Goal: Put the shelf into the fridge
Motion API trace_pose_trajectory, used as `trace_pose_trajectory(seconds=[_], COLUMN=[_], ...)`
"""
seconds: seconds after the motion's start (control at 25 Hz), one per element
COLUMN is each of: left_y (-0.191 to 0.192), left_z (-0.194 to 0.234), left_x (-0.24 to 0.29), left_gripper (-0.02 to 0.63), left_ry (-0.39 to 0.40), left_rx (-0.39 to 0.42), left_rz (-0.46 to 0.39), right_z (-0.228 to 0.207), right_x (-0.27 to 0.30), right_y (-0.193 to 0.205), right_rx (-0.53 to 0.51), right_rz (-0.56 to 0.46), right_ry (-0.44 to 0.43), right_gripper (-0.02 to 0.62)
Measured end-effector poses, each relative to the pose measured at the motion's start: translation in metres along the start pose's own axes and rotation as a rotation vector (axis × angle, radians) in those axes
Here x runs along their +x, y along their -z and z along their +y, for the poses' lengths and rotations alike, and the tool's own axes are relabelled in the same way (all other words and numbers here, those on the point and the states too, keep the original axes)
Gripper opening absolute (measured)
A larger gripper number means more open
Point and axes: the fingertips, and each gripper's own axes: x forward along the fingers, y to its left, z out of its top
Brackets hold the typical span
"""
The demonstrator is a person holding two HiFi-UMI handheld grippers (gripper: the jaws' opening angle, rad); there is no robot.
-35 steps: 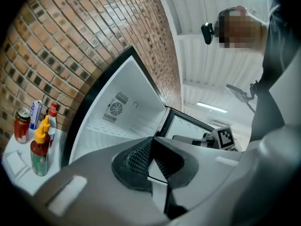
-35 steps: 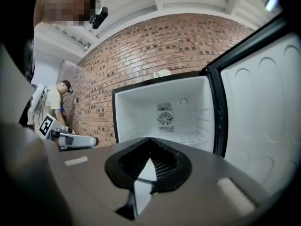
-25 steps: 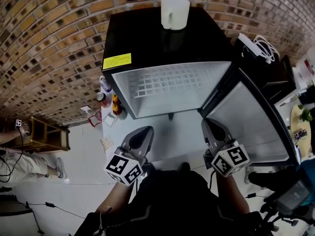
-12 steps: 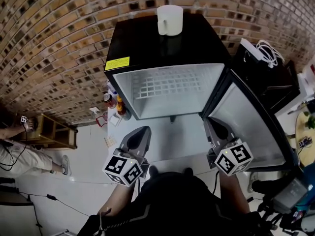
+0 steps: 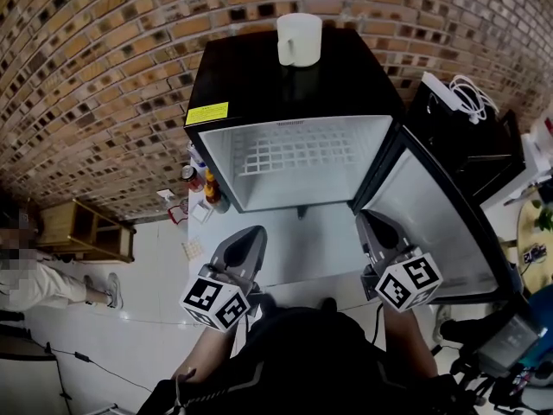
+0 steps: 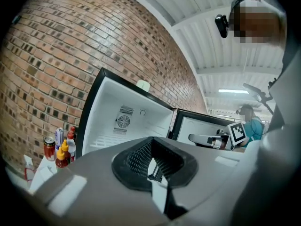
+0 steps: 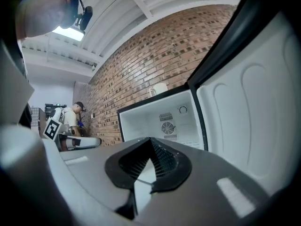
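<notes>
Little has moved since a second ago: both claws hang before the open fridge (image 5: 289, 80) much as they did, and only the view has slipped a touch.

The left claw (image 5: 251, 230) is pressed together with nothing in it. Ahead of it and slightly to its right, the white wire shelf (image 5: 294, 156) already lies inside the cavity, toward the back. Whether it sits level on its rails cannot be told. The right claw (image 5: 366, 218) is likewise pressed together and empty.

The shelf looks placed, so what is left is probably a check. Any nudge would be best made on the front wire with both claws evenly, so the shelf slides square and does not jam.

Left of the left claw stand sauce bottles (image 5: 210, 188) and a can (image 5: 187, 176), with a wooden rack (image 5: 82, 232) further out. A mug (image 5: 299, 38) sits on the fridge top beyond both claws. Just right of the right claw the open door (image 5: 432, 214) hems in that side.
</notes>
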Motion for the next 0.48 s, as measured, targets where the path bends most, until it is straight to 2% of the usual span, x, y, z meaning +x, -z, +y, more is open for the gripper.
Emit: trace_pose_trajectory(seconds=[0.12,0.32,0.48], left_y=[-0.007,-0.006,-0.011], left_z=[-0.002,-0.003,-0.007], left_x=[0.0,0.005,0.006], left_gripper=[-0.006,-0.006,-0.006], left_ry=[0.008,0.038,0.063], left_rx=[0.029,0.022,0.049], left_rz=[-0.034,-0.022,-0.012], right_z=[0.0,-0.007,-0.005], right_x=[0.002,-0.001,0.005], right_y=[0.002,-0.007,-0.009], right_rx=[-0.007,-0.001,-0.006], right_rz=[0.004,-0.039,-0.03], right_ry=[0.009,0.055,0.045], right_gripper=[0.005,0.005,0.005])
